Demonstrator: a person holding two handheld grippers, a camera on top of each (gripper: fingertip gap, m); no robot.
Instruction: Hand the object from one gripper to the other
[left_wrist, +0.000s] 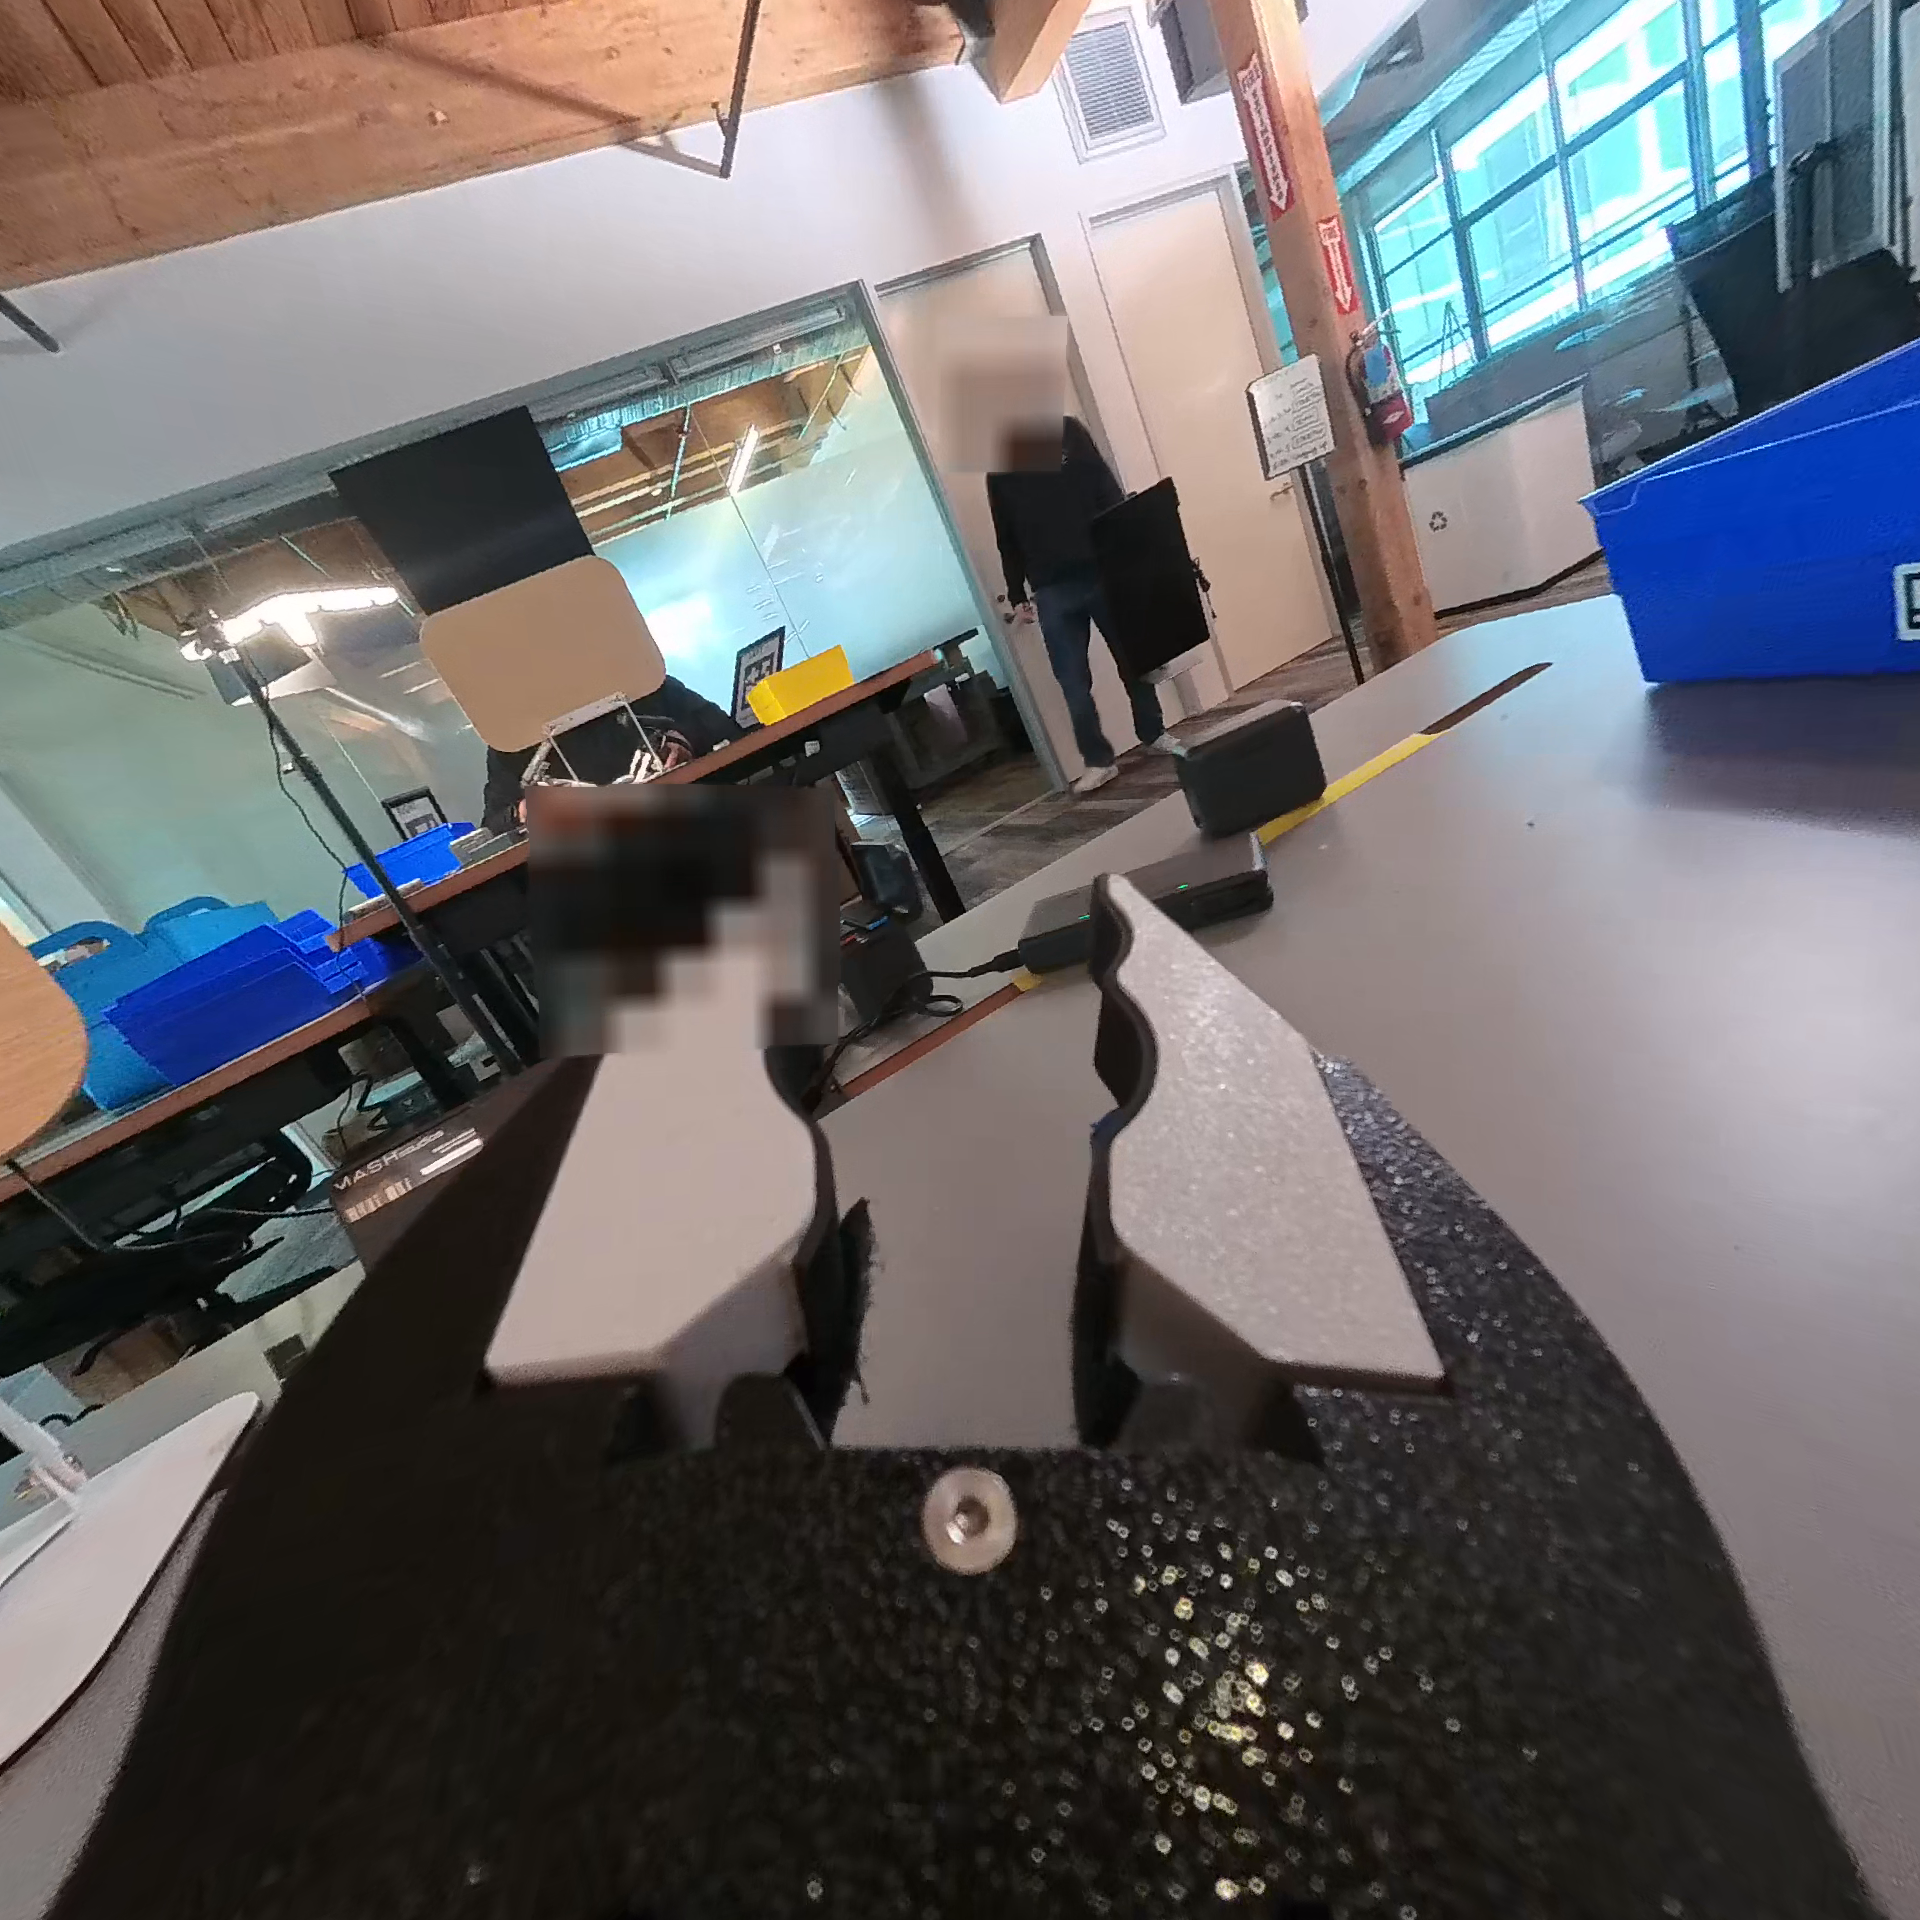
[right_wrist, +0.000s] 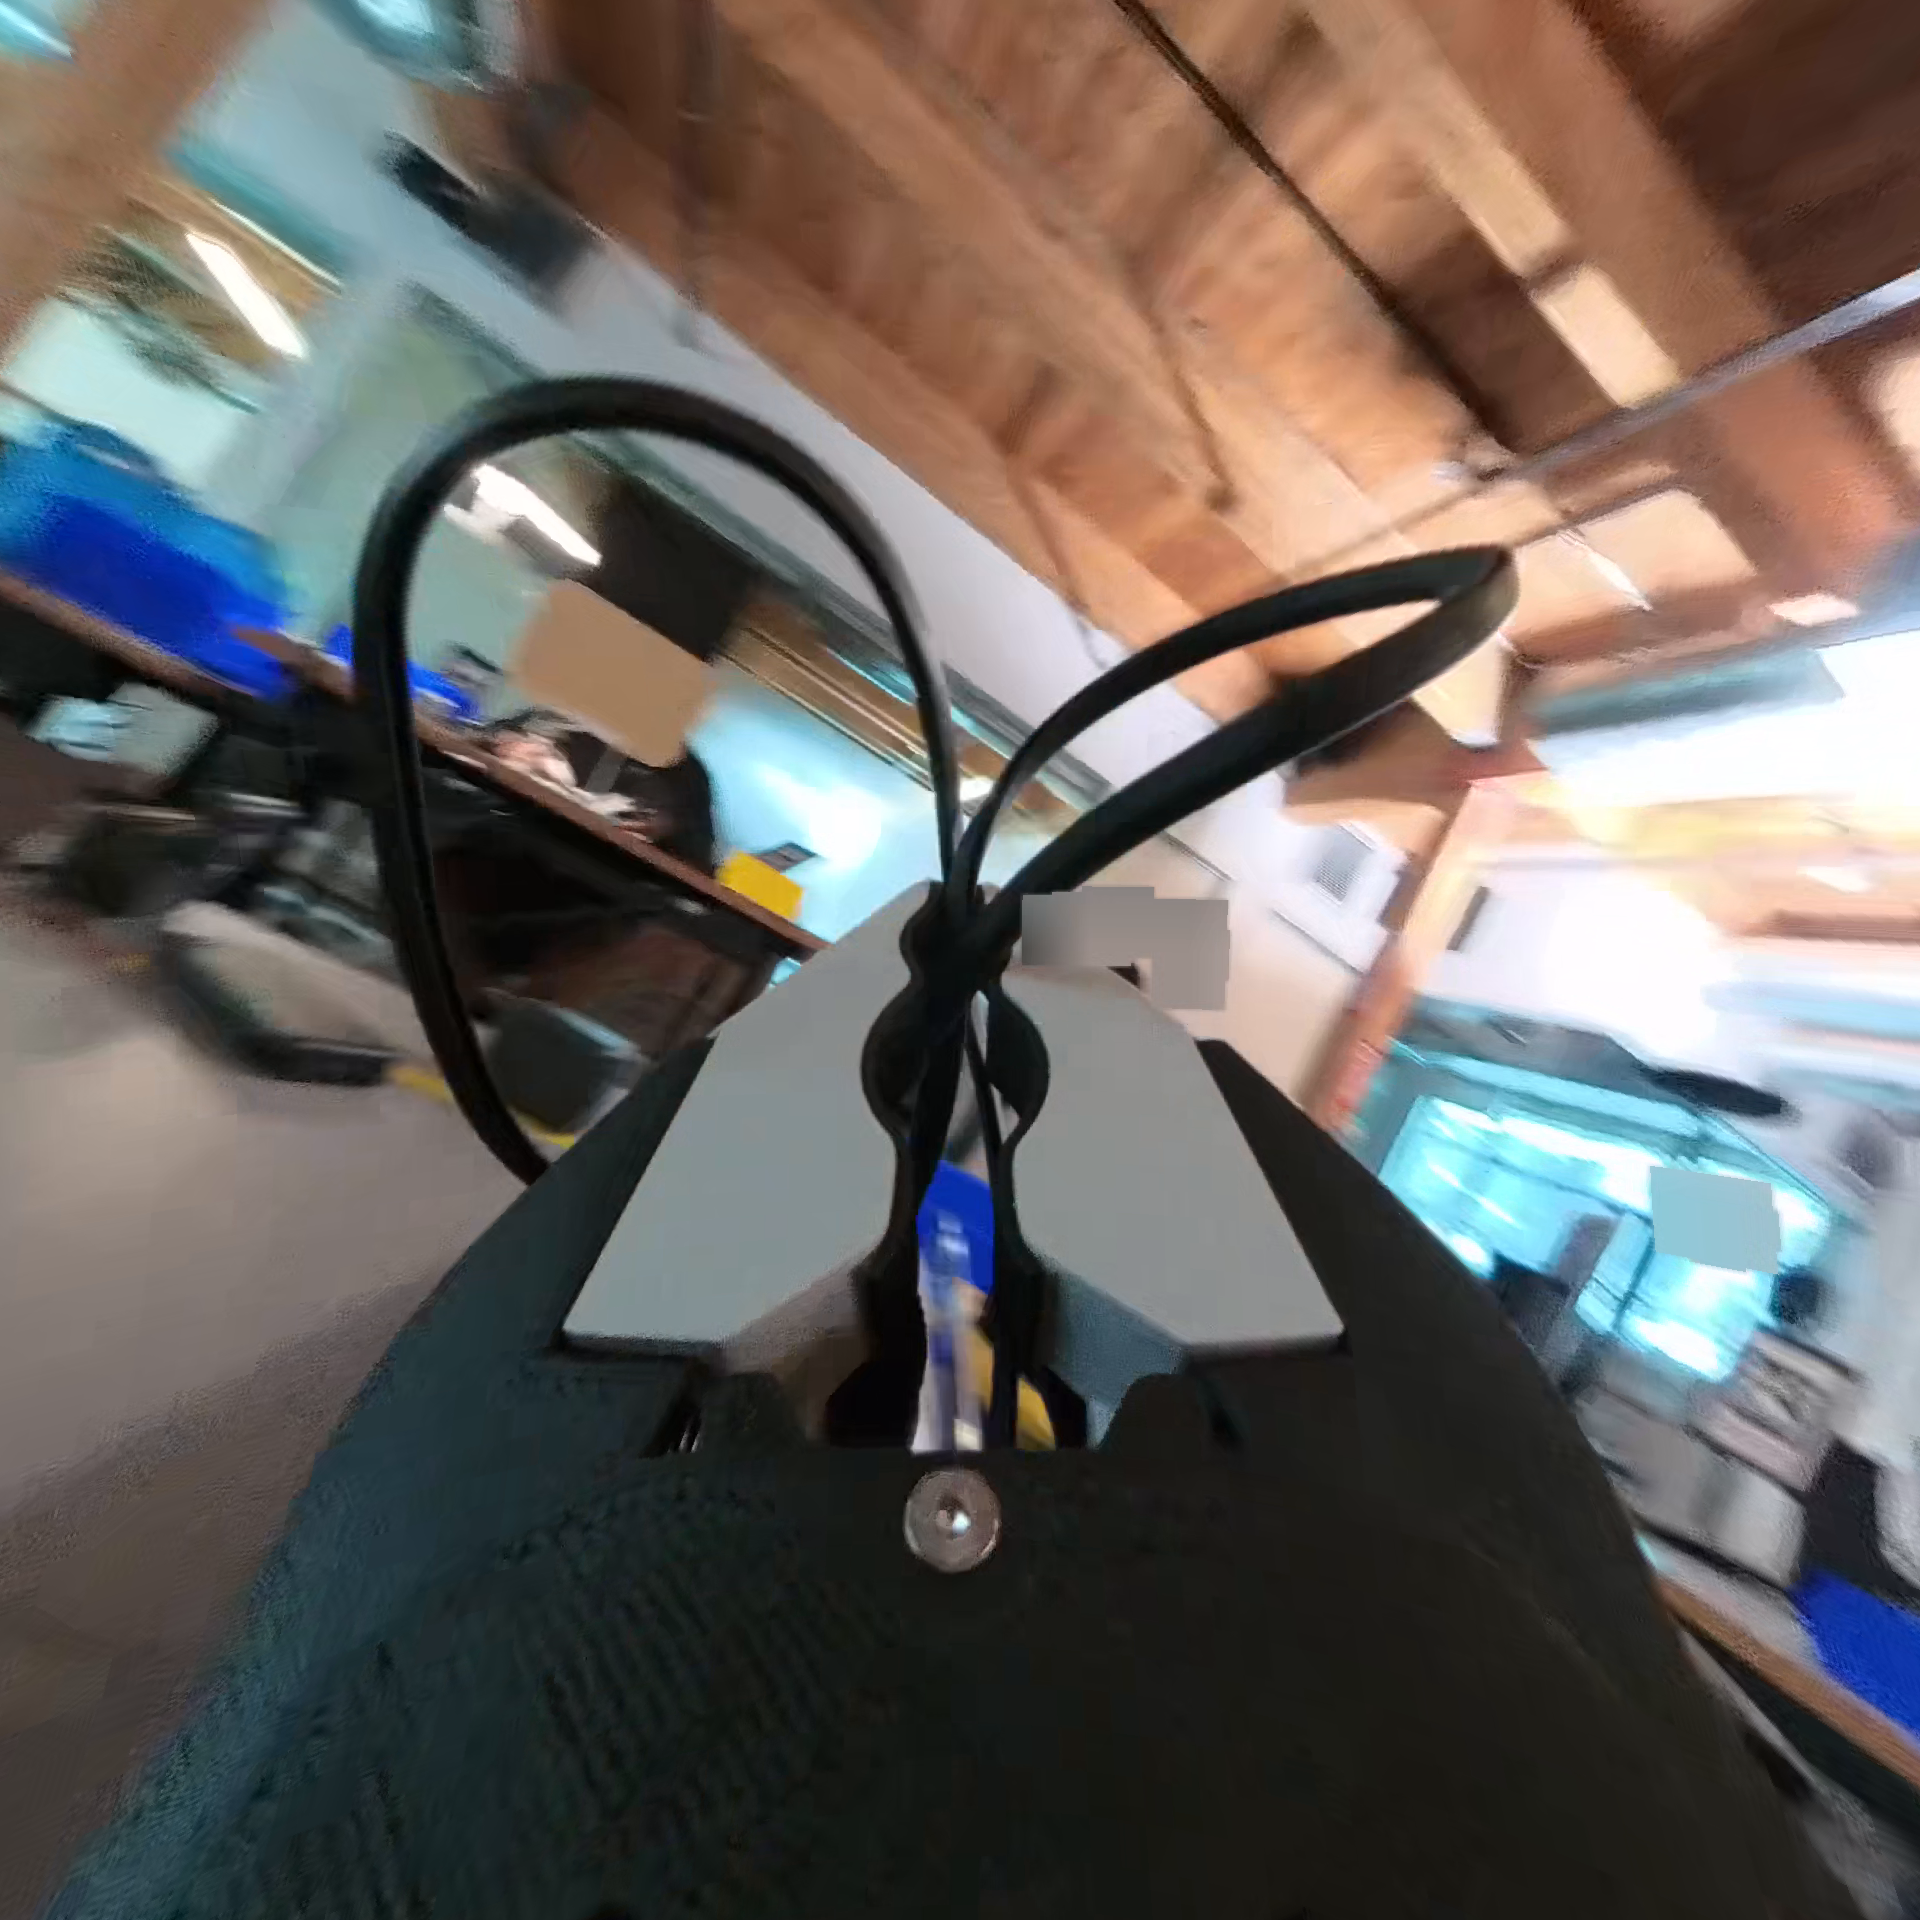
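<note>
My right gripper (right_wrist: 961, 935) is shut on a black cable (right_wrist: 384, 665). The cable is pinched between the grey fingers (right_wrist: 769, 1153), and two loops stand out beyond the tips, one up to the left and one (right_wrist: 1434, 603) up to the right. This view is blurred and tilted up toward the ceiling. My left gripper (left_wrist: 935, 935) is open and empty, low over the grey table (left_wrist: 1558, 1039); its left fingertip is under a mosaic patch. Neither gripper shows in the other's view.
A blue bin (left_wrist: 1766, 551) stands at the right on the table. A black box (left_wrist: 1247, 764) and a flat black device (left_wrist: 1153, 909) with a cord lie ahead near yellow tape (left_wrist: 1340, 784). A person (left_wrist: 1070, 582) stands by a door beyond.
</note>
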